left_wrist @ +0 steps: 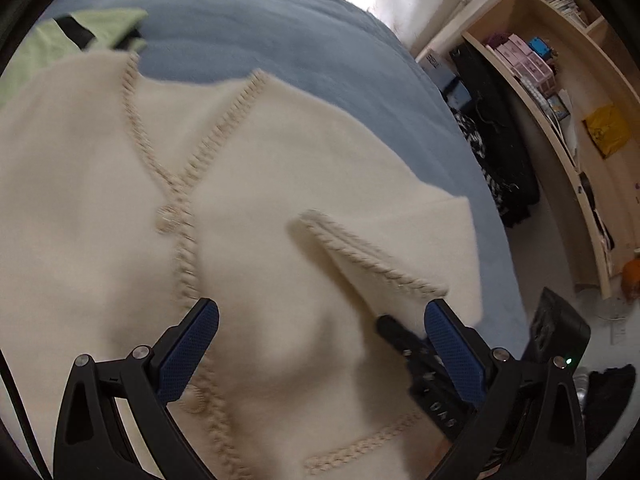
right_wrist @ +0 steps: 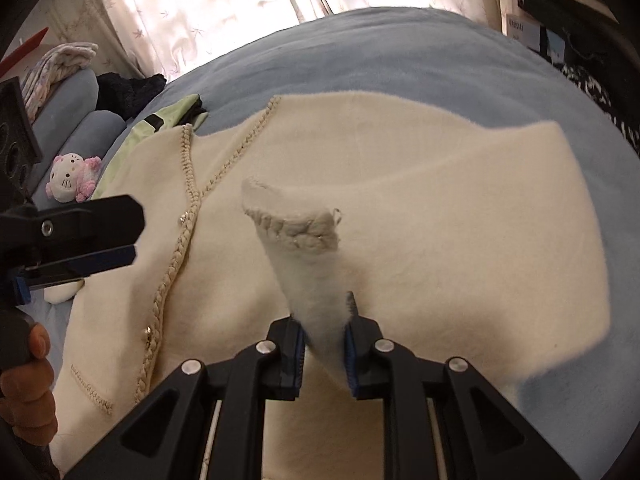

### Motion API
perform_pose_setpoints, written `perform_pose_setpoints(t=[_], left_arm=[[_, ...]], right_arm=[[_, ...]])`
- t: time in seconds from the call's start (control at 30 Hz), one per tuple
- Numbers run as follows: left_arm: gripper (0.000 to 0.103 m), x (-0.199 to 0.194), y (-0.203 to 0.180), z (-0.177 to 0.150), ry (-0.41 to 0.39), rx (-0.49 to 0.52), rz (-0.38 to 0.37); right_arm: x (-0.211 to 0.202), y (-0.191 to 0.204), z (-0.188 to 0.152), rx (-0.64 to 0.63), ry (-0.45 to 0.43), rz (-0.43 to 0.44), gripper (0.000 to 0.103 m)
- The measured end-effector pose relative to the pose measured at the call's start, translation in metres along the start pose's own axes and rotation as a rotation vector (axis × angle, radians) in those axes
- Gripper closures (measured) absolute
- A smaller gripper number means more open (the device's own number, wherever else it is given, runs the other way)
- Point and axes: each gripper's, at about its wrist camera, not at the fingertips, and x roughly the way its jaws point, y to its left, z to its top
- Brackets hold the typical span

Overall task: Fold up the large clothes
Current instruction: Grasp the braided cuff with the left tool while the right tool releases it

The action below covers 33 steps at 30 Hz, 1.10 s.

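The right gripper (right_wrist: 325, 344) is clamped on the braid-trimmed sleeve cuff (right_wrist: 296, 236) of the cream fuzzy cardigan (right_wrist: 440, 216), lifting it, probably to fold the sleeve inward; the cardigan lies buttoned-side up on the blue bed cover (right_wrist: 400, 52). The left gripper (left_wrist: 320, 344) hovers wide open over the body, holding nothing.

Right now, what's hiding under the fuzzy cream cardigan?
A pale green garment pokes out from under the fuzzy cream cardigan, and the blue fleece blanket lies beneath. How far the green garment extends is hidden.

Home bedroom: blue-covered bed (right_wrist: 420, 52), curtained window (right_wrist: 208, 4), plush toy (right_wrist: 72, 178), cluttered shelves (left_wrist: 560, 92).
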Motion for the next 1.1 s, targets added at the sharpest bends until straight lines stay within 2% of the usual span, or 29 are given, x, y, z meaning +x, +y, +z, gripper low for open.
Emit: perform_pose_setpoints(t=[0.07, 0.23, 0.33, 0.4, 0.47, 0.53, 0.57, 0.63, 0.73, 0.87, 0.93, 1.1], left_arm=[[0.001, 0.017, -0.001, 0.000, 0.048, -0.019, -0.014], [0.001, 0.059, 0.001, -0.003, 0.148, -0.110, -0.069], [0.001, 0.077, 0.002, -0.006, 0.181, -0.155, -0.090], [0.002, 0.087, 0.001, -0.008, 0.183, -0.168, -0.076], [0.020, 0.090, -0.004, -0.010, 0.155, -0.156, -0.051], [0.092, 0.090, -0.012, -0.006, 0.144, -0.126, -0.050], [0.092, 0.088, -0.018, -0.005, 0.141, -0.102, -0.033], [0.093, 0.074, -0.032, -0.002, 0.072, -0.027, 0.022], [0.093, 0.045, -0.060, 0.006, -0.030, 0.109, 0.084], [0.094, 0.007, -0.086, 0.027, -0.117, 0.174, 0.105], [0.094, -0.009, -0.097, 0.037, -0.154, 0.190, 0.113], [0.094, -0.066, -0.099, 0.059, -0.237, 0.213, 0.131]], right_arm=[[0.002, -0.004, -0.005, 0.021, 0.014, 0.010, 0.085], [0.003, -0.004, -0.012, 0.023, 0.023, 0.040, 0.076], [0.001, -0.003, -0.016, 0.002, 0.022, 0.038, 0.074], [0.000, -0.003, -0.018, -0.007, 0.024, 0.039, 0.074], [-0.001, -0.003, -0.018, -0.005, 0.028, 0.049, 0.072], [-0.002, -0.004, -0.017, -0.003, 0.038, 0.062, 0.067], [-0.005, -0.005, -0.017, -0.003, 0.045, 0.073, 0.064], [-0.014, -0.006, -0.015, -0.012, 0.034, 0.076, 0.053], [-0.033, -0.019, -0.013, -0.019, 0.003, 0.051, 0.041], [-0.050, -0.054, -0.017, -0.016, -0.043, -0.081, 0.039], [-0.048, -0.072, -0.020, 0.012, -0.034, -0.146, 0.039], [-0.021, -0.111, -0.013, 0.158, 0.013, -0.150, 0.039]])
